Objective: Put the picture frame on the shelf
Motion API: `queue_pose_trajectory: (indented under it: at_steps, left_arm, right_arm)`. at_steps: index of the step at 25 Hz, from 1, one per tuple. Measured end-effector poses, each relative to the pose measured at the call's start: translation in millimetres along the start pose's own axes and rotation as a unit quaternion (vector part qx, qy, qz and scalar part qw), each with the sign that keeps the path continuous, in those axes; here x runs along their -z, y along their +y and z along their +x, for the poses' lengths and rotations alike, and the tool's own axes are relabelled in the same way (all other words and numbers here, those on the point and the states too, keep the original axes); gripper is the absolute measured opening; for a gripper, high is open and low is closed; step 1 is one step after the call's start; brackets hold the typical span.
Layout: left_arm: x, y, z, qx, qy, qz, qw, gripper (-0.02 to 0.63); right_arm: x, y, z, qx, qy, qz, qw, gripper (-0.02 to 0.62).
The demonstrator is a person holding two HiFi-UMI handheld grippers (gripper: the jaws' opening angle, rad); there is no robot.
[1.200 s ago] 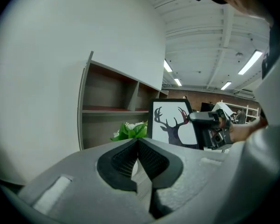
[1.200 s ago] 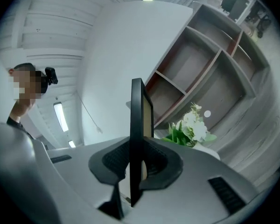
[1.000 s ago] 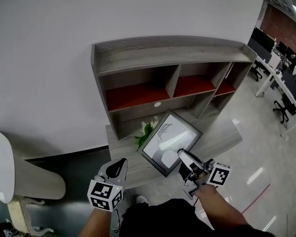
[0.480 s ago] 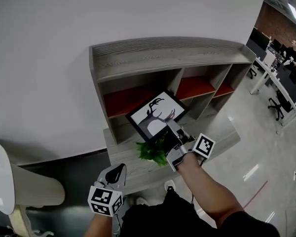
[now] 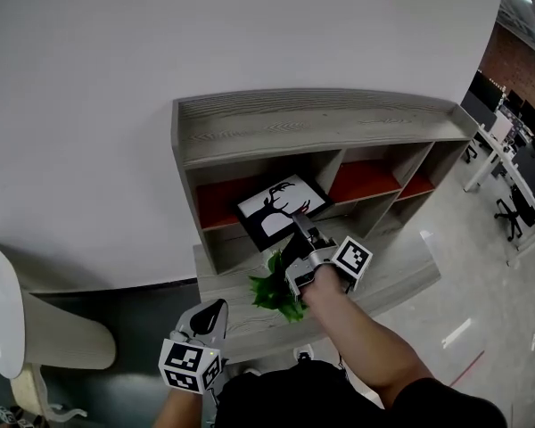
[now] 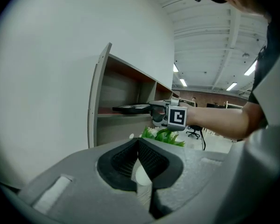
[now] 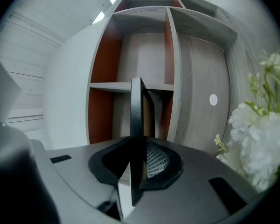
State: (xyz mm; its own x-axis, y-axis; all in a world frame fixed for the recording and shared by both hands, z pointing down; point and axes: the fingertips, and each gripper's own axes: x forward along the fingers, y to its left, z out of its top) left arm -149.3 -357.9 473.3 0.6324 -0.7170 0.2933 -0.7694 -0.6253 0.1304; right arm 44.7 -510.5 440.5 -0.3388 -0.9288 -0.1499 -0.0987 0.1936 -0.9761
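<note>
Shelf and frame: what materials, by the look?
Shelf: grey boards with streaky grain, matte; likely laminate, maybe real wood. Its inner panels are red-brown. Frame: thin black border, smooth, no grain showing; plastic or painted wood, cannot tell.

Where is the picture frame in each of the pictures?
Head view: the picture frame is in the middle, tilted at the shelf's left opening.
Left gripper view: picture frame left of centre, edge-on, a thin dark slab.
Right gripper view: picture frame dead centre, edge-on, gripped in the right tongs.
Shared landmark: the grey shelf, in all three.
</note>
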Motion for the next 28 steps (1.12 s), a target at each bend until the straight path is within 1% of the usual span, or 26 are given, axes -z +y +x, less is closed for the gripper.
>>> queue_pose_trajectory:
  at_steps: [7, 9, 12, 15, 16, 18, 20, 22, 28]
  left_arm:
    - [-9.6, -2.0, 18.3, -0.021, 0.000, 0.003, 0.9998, 0.009]
    - [-11.7, -2.9, 21.8, -0.025, 0.001, 0.003, 0.9997, 0.009]
    - [-14.1, -5.5, 27.9, -0.030, 0.003, 0.002, 0.9995, 0.009]
    - [-16.2, -10.4, 34.1, -0.033, 0.005, 0.003, 0.9994, 0.009]
    - [-16.4, -11.2, 35.5, -0.034, 0.006, 0.003, 0.9994, 0.009]
    - [-15.4, -11.6, 37.7, -0.035, 0.008, 0.002, 0.9993, 0.009]
    - [-13.8, -11.7, 39.8, -0.037, 0.010, -0.001, 0.9992, 0.009]
    - [-13.8, -12.6, 42.1, -0.039, 0.011, -0.002, 0.9992, 0.009]
    - [-15.4, -16.2, 46.4, -0.039, 0.010, -0.003, 0.9992, 0.009]
  right_arm:
    - [-1.6, -12.9, 17.0, 0.021, 0.018, 0.004, 1.000, 0.071]
    - [3.3, -18.4, 21.6, 0.041, 0.033, -0.001, 0.999, 0.075]
    - [12.6, -25.0, 28.6, 0.070, 0.063, -0.022, 0.995, 0.083]
    - [24.1, -29.2, 32.8, 0.092, 0.112, -0.057, 0.988, 0.103]
    - [30.4, -30.3, 33.7, 0.097, 0.136, -0.065, 0.984, 0.130]
    - [43.7, -32.3, 33.4, 0.105, 0.184, -0.069, 0.975, 0.215]
    - [53.1, -32.3, 31.3, 0.106, 0.222, -0.076, 0.966, 0.253]
    - [57.4, -29.5, 28.5, 0.102, 0.246, -0.082, 0.960, 0.265]
    - [62.7, -20.8, 10.5, 0.085, 0.277, -0.071, 0.954, 0.267]
